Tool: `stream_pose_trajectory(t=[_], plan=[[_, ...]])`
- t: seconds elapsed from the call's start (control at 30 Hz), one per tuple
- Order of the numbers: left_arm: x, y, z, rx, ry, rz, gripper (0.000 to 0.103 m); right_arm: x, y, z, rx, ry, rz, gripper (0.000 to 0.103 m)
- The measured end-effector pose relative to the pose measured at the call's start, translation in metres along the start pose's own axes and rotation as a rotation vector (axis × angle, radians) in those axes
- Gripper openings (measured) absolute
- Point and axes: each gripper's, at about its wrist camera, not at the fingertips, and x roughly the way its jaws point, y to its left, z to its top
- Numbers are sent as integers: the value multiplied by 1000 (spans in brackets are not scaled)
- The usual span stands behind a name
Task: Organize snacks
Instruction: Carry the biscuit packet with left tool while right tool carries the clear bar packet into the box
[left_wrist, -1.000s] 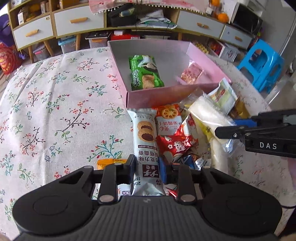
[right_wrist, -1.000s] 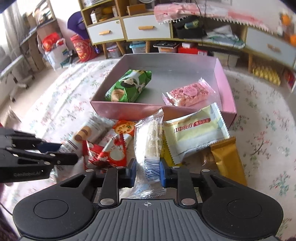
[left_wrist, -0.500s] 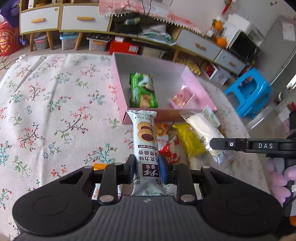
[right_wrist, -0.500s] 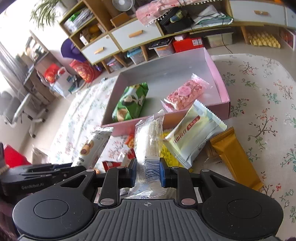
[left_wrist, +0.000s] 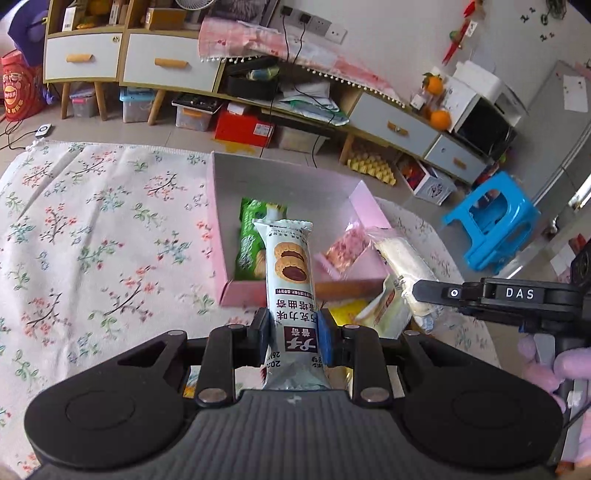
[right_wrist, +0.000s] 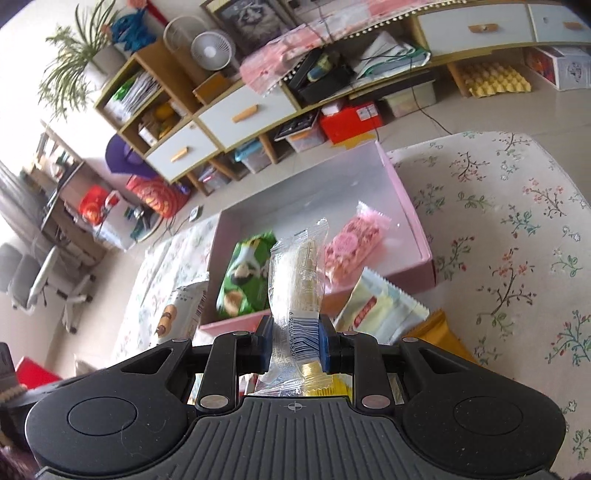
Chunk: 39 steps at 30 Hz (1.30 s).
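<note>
My left gripper (left_wrist: 291, 332) is shut on a pale blue biscuit packet (left_wrist: 290, 280) that stands up in front of the pink box (left_wrist: 218, 229). My right gripper (right_wrist: 295, 343) is shut on a clear wafer packet (right_wrist: 301, 280), lifted above the pile; the same packet (left_wrist: 406, 266) shows in the left wrist view, held by the right gripper (left_wrist: 419, 290). Inside the pink box (right_wrist: 406, 199) lie a green biscuit packet (right_wrist: 247, 277) and a pink candy packet (right_wrist: 351, 247). The left-held packet (right_wrist: 183, 310) appears at the lower left of the right wrist view.
A cream packet (right_wrist: 380, 306) and a gold packet (right_wrist: 439, 336) lie on the floral cloth (right_wrist: 517, 240) in front of the box. A yellow packet (left_wrist: 347, 310) lies below the box. A blue stool (left_wrist: 491, 221) and low cabinets (left_wrist: 166, 66) stand beyond the table.
Both grippers have risen off the snack pile with their packets and rolled, so the box and table now look farther below. The packets stay clamped.
</note>
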Motion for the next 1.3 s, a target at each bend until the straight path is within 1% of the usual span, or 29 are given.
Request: stream_pose_trajectory(t=[0.17,0.27,0.43,0.6,0.8,0.93,1.17,1.23,1.27,1.3], plan=[[21,-11,11,-8,-18,-26,24,12,2,11,19,-30,-2,23],[37,-16,17,-9,-11,-26,24,21,-2,16,41,-26,-6,23],[65,-28,30,38,12,0,24,34,-6,33,60,-34,0,23],[89,-23,37,35,20,28,24,55,-14,50,81,-27,-14,23],[104,-16,41,35,26,68,24,86,-19,66,89,-11,-39,23],[110,-16,43,59,23,90,24,101,-20,71,95,-1,-50,23],[117,-16,45,82,11,92,25,115,-22,78,88,3,-82,24],[118,-16,46,83,7,90,25,117,-23,80,87,1,-83,25],[118,-16,46,84,5,90,25,117,-24,81,91,0,-79,28],[119,-16,47,84,4,89,26,117,-25,82,101,-3,-72,28]])
